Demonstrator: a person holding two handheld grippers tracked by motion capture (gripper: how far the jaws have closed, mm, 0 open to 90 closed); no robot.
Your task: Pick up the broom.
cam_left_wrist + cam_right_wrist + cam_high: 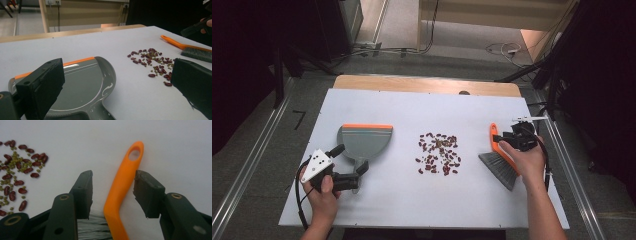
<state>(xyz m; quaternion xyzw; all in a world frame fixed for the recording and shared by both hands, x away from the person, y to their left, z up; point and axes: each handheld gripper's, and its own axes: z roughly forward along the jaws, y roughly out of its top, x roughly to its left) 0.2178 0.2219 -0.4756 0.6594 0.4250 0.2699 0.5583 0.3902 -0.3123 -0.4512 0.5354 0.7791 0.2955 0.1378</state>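
Note:
A grey dustpan with an orange lip lies at the left of the white table. My left gripper stands open at the pan's handle end, its jaws wide on either side of the dustpan rim. A hand brush with grey bristles and an orange handle lies at the right. My right gripper straddles that handle: there is a clear gap at the left pad, while the right pad is close to it. Red beans and small green ones are scattered mid-table between pan and brush.
The bean pile lies just left of the brush, and in the left gripper view the beans lie beyond the pan's right edge. A wooden strip borders the table's far edge. Cables run across the floor behind.

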